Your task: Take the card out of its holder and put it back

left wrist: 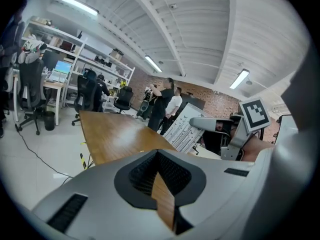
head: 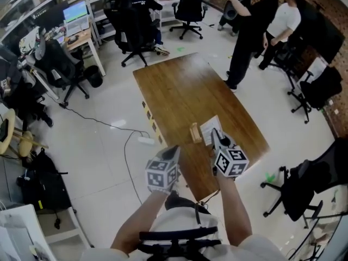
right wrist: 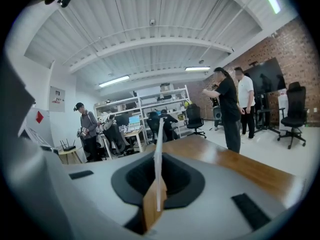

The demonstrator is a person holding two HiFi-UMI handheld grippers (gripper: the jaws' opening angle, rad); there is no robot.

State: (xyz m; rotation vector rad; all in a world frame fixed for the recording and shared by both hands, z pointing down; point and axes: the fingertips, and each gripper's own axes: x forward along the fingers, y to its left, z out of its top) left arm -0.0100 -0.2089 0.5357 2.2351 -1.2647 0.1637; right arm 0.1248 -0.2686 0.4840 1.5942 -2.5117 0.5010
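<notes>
From the head view, a long wooden worktop (head: 179, 86) runs from 11 o'clock down to 5 o'clock across a pale floor. Near its end closest to the camera is the small wooden holder (head: 194, 133), with the white card (head: 210, 127) just beside it at 3 o'clock, out of the holder. The left tongs (head: 184, 143) reach the holder from 7 o'clock. The right tongs (head: 216, 137) come up from 5 o'clock and meet the card's lower edge. Two people (head: 255, 20) stand off the worktop's far corner at 1 o'clock.

In the left gripper view, the left tongs (left wrist: 158, 170) are closed, with a narrow wood-coloured slab, the holder (left wrist: 165, 199), pinched between the black pads. At 1 o'clock from them the card (left wrist: 181, 130) hangs in the air, its printed face showing, gripped at its right end by the right tongs (left wrist: 196, 122). It is clear of the worktop (left wrist: 115, 134).

In the right gripper view, the right tongs (right wrist: 159, 176) are nearly closed on the card (right wrist: 158, 149). The card stands edge-on as a thin white line running to 12 o'clock. The worktop (right wrist: 240, 166) lies at 3 o'clock.
</notes>
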